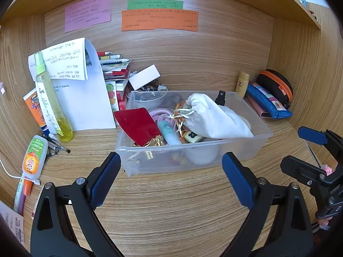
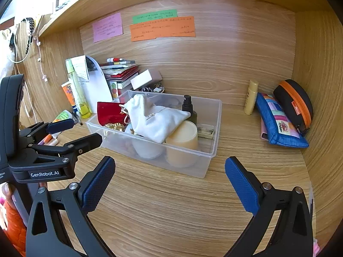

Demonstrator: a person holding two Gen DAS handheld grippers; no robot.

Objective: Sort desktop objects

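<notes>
Both the left tongs (image 1: 171, 171) and right tongs (image 2: 169, 177) hang apart and empty over the bare table (image 2: 171, 214) before the clear plastic bin (image 2: 205, 167), where the soft, light white drawstring pouch (image 2: 154, 117) looks easiest pinched at its gathered neck.

A wooden desk (image 2: 171, 203) is carrying a clear bin (image 2: 188, 160). A blue pouch (image 2: 276, 124) is lying right, bottles (image 1: 51, 98) and possibly pens standing left.

Both wrist views face the desk's back wall, sharing the clear bin (image 1: 193, 150) nearby.
</notes>
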